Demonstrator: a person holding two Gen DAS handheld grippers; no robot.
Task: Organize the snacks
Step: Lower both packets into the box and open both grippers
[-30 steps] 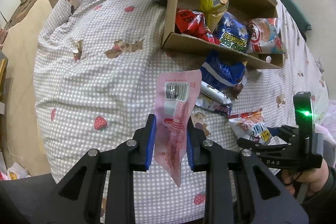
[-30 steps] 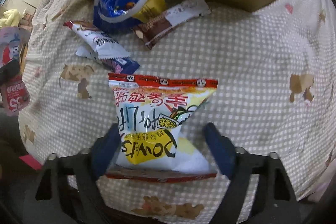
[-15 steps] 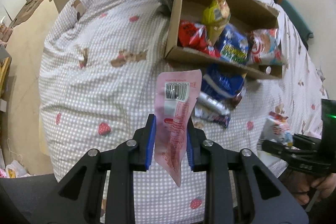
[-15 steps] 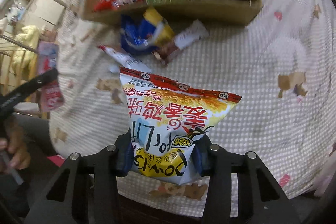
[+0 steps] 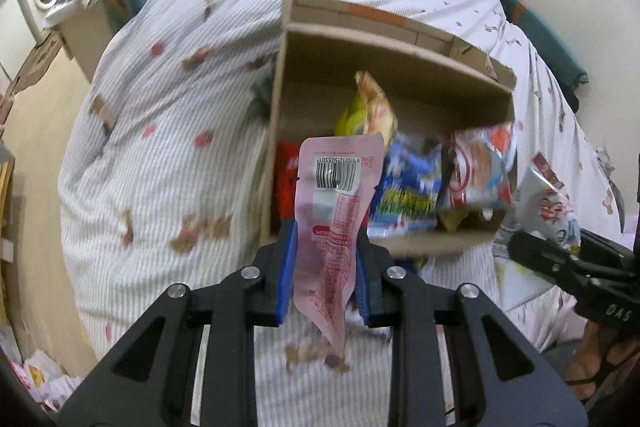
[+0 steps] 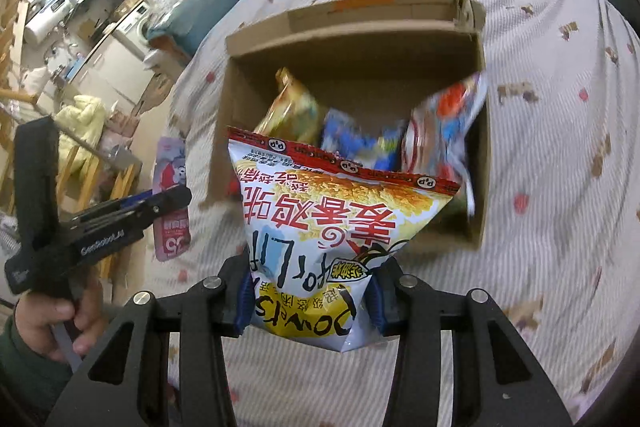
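Though blurred, popcorn bag reads "PopCorn"; barcode on pink pouch.

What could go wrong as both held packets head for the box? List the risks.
1. The left gripper pinches the pink pouch by a narrow strip; it may slip out.
2. The puffy popcorn bag in the right gripper may snag the cardboard box rim.
3. The grippers are close together and could collide.
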